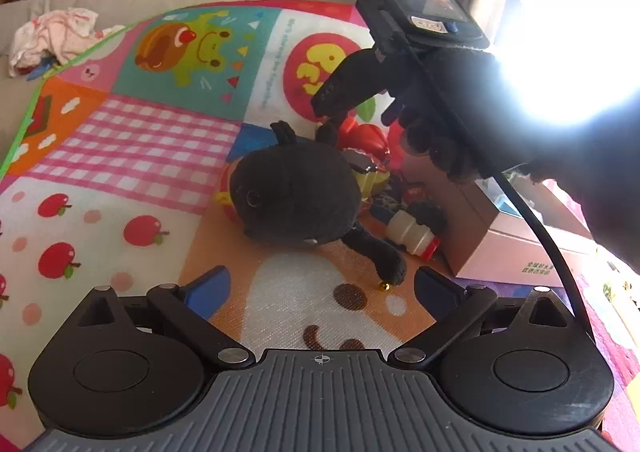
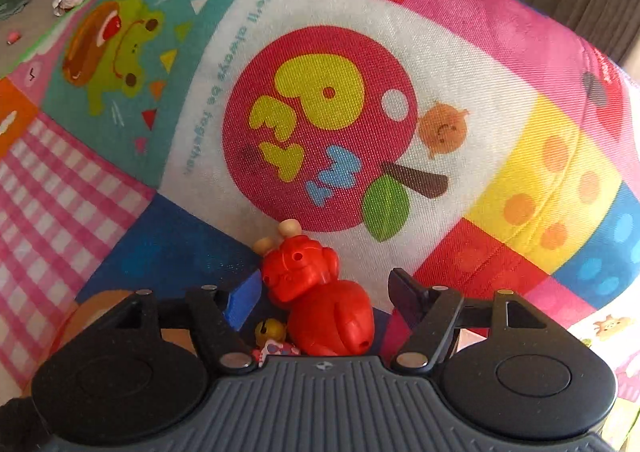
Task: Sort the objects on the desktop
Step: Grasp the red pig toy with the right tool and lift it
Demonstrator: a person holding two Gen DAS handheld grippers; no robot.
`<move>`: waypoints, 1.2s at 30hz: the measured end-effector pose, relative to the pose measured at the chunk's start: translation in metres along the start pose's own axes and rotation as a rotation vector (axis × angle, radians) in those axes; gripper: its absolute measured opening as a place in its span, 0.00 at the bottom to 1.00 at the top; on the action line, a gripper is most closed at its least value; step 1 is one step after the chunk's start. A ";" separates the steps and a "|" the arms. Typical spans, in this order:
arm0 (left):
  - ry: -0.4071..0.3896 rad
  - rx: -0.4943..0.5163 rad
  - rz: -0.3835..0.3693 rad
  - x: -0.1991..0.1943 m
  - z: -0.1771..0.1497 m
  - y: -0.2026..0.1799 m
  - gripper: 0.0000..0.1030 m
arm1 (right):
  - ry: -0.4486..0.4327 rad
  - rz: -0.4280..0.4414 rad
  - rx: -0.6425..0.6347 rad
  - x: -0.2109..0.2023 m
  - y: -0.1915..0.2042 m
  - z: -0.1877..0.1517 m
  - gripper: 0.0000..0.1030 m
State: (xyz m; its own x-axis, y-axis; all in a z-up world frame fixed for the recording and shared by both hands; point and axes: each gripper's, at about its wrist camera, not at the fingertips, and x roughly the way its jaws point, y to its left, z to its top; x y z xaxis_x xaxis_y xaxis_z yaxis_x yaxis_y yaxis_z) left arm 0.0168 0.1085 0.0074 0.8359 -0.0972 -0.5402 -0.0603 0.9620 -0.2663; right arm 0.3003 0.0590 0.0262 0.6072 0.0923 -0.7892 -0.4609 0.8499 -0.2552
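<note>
Right tool (image 2: 324, 288) open around one red toy (image 2: 320, 304); one bell (image 2: 270, 330).

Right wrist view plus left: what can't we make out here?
- Red plastic toy, right wrist view: lower end hidden behind the right claw body.
- Pile behind the black plush, left wrist view: plush and gloved hand cover most of it.
- Pink box, left wrist view: window glare and sleeve hide its top.
</note>
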 end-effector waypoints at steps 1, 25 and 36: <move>0.002 -0.005 -0.002 0.000 0.000 0.001 0.98 | 0.026 0.015 0.008 0.005 -0.002 0.001 0.67; -0.001 0.057 0.031 -0.006 -0.008 -0.011 0.99 | -0.041 0.444 0.021 -0.167 -0.052 -0.150 0.48; 0.014 0.192 -0.057 -0.010 -0.014 -0.053 0.99 | -0.082 0.253 0.046 -0.185 -0.098 -0.251 0.49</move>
State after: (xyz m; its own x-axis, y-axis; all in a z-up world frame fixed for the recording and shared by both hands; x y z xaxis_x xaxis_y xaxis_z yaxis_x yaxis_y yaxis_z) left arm 0.0043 0.0549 0.0155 0.8272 -0.1551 -0.5401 0.0934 0.9857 -0.1401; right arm 0.0704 -0.1721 0.0570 0.5277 0.3453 -0.7761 -0.5759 0.8170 -0.0281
